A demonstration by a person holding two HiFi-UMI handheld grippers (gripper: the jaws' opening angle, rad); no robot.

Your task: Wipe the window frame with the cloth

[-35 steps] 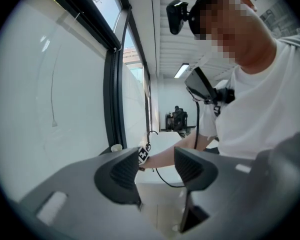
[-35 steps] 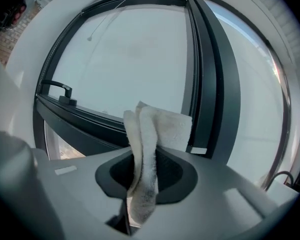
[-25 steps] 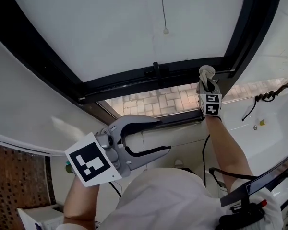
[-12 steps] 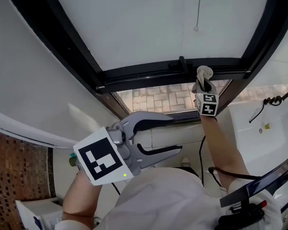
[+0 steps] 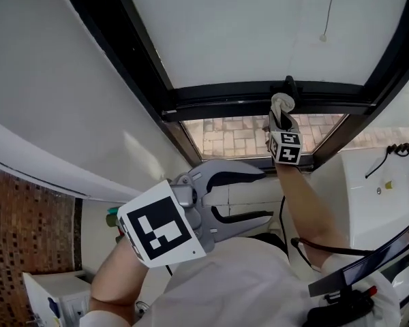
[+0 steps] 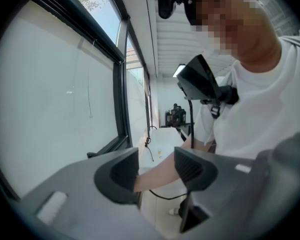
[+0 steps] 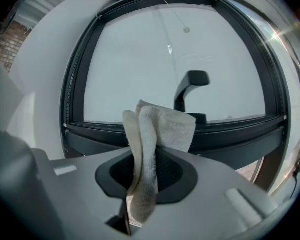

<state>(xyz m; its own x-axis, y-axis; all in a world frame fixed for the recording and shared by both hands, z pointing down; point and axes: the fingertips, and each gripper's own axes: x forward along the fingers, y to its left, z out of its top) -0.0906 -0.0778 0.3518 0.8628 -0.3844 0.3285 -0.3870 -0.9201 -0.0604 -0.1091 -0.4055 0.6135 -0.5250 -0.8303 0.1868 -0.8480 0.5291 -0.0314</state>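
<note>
Off-white terry cloth (image 7: 157, 129) sits pinched in the right gripper (image 7: 151, 173), whose jaws are clenched on its folded middle. One end stands up above the jaws and the other hangs down below them. Just beyond the cloth's upper end runs the black bottom rail of the window frame (image 7: 230, 138). The head view puts the cloth at that rail, but whether the two touch cannot be told. Past the jaws and slightly to their right, a black handle (image 7: 192, 81) rises from the rail. Farther out, a white pane (image 7: 130, 59) fills the frame. A thin pull cord (image 7: 186, 30) with a small bead hangs in front of the pane, above the handle. Under the rail, below this gripper, brick paving (image 5: 235, 135) shows through a lower strip of glass.

The left gripper (image 6: 157, 170) is held low, close to the person's chest and well apart from the frame. Its jaws are released and spread wide, with nothing gripped. Through the gap between them, farther off, the person's forearm (image 6: 155, 178) reaches toward the window. Beyond the arm lies a white ledge (image 5: 354, 189) with a dark cable (image 5: 395, 150) on it, off to the right of both grippers.
</note>
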